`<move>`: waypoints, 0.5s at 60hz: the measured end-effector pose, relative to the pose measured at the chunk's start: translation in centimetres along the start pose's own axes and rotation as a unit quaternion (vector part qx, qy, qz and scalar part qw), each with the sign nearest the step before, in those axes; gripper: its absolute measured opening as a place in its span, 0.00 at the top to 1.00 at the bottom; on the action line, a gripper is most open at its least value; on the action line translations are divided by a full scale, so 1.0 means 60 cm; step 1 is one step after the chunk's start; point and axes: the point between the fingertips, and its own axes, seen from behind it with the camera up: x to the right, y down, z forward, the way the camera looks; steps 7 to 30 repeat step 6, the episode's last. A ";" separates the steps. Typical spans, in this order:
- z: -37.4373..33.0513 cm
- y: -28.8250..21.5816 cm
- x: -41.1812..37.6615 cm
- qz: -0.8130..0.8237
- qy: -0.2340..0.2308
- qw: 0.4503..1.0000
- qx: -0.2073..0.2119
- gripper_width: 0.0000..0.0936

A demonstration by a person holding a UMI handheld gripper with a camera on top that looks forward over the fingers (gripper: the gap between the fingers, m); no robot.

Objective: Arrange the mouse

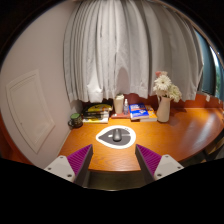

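- Spread wide, the gripper (111,163) held nothing, its two fingers level above the near edge of the wooden desk (185,125) and aimed straight ahead toward the curtained corner.
- At far left, a small dark jar (76,120) stood close to the wall, with a yellow-and-black stack of books (97,112) just beside it.
- Left of centre, the left pad (80,158) flanked an open gap, tilted outward like its twin.
- At centre, the mouse (115,135), dark grey, rested on a white mouse pad (116,139) just ahead of the fingers and roughly in line with the gap between them, apart from both.
- Behind the mouse, a pale cup (119,104) stood upright near the curtain (120,50), with a blue book (139,112) lying flat to its right.
- Right of centre, the right pad (148,156) mirrored the left.
- Further right, a white vase of flowers (164,98) stood well clear of the mouse.
- Judged from the scene, the task sat at the approach stage, the mouse not yet grasped; the next move would call for advancing forward and lowering until the fingers bracketed the mouse's sides, then closing.
- No hand or sleeve showed, so the holder's pose could be read only from the level, forward-facing gripper.
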 end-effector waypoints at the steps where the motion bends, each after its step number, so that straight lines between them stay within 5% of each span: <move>1: -0.001 -0.001 0.001 -0.001 0.000 1.000 0.001 0.09; 30: -0.004 -0.003 0.005 -0.002 0.002 1.000 0.004 0.09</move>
